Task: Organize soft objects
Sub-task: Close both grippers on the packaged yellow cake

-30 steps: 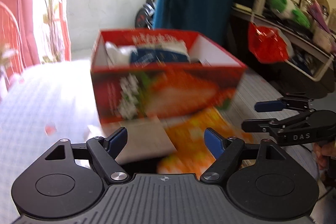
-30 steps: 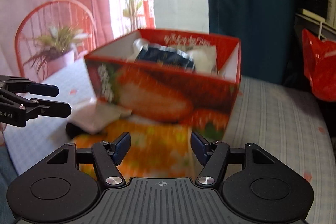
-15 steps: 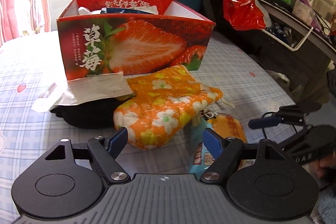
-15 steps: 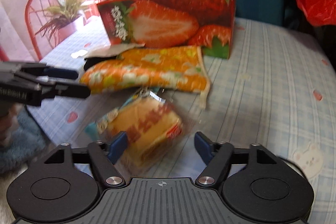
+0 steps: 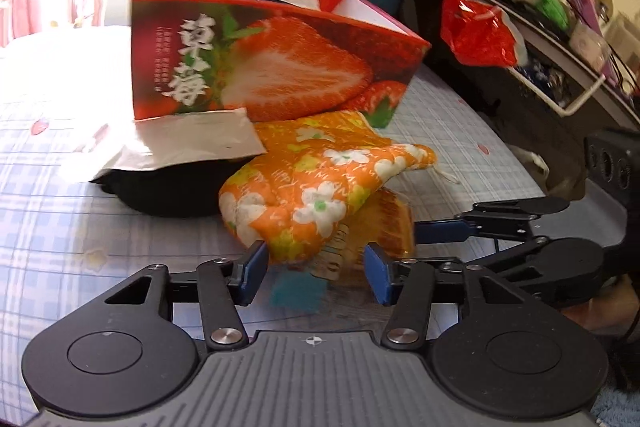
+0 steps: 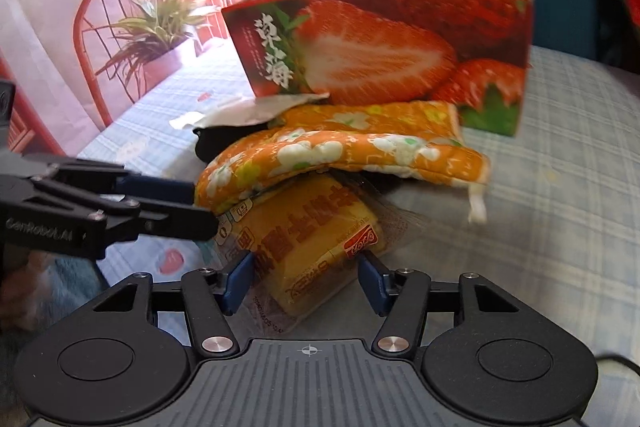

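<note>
Both claws, left [image 5: 314,277] and right [image 6: 306,281], closing around unpinched yellow snack packet [image 6: 304,239]; box [image 6: 380,51] lettered "草莓".

1. left gripper [image 5: 312,277], jaws closing around a mitt [image 5: 320,187] tip and a snack pack [image 5: 384,227].
2. strawberry box [image 5: 272,67] behind.
3. right gripper [image 5: 440,231] at right.
</note>
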Demonstrator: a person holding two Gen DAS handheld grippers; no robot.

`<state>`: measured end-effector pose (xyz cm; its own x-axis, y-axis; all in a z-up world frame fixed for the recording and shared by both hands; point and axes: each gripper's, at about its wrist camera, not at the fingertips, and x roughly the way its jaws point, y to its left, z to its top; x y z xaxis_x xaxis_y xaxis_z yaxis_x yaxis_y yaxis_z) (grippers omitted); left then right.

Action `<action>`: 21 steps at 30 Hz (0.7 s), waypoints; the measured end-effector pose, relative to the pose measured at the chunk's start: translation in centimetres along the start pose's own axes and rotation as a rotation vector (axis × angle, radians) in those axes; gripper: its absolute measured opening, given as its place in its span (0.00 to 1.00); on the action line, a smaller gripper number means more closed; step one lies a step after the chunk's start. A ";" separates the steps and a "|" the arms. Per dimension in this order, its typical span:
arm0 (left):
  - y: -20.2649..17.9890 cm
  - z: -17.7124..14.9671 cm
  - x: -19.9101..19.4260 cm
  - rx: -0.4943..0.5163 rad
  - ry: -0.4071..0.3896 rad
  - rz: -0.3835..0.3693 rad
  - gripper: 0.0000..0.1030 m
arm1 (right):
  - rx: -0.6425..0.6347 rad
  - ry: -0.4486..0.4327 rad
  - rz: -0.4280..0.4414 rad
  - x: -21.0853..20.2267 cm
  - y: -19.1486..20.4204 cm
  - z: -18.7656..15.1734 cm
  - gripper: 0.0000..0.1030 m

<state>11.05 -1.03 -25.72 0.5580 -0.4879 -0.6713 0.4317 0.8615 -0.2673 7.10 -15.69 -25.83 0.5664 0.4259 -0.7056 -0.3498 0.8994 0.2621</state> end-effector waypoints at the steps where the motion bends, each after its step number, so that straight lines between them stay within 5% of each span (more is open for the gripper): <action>1: 0.2 0.0 -0.2 -0.010 -0.008 0.005 0.54 | -0.014 -0.006 0.000 0.3 0.3 0.2 0.52; 15: 2.3 0.1 0.3 -0.104 0.005 0.034 0.49 | -0.080 -0.120 -0.070 0.7 3.0 -1.4 0.57; 21: 3.2 1.4 2.3 -0.088 0.031 -0.051 0.51 | -0.126 -0.114 -0.088 0.6 3.8 -1.5 0.64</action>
<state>14.69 0.41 -27.17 0.5139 -0.5282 -0.6760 0.3940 0.8453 -0.3609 5.02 -12.20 -26.22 0.6773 0.3611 -0.6410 -0.3819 0.9172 0.1133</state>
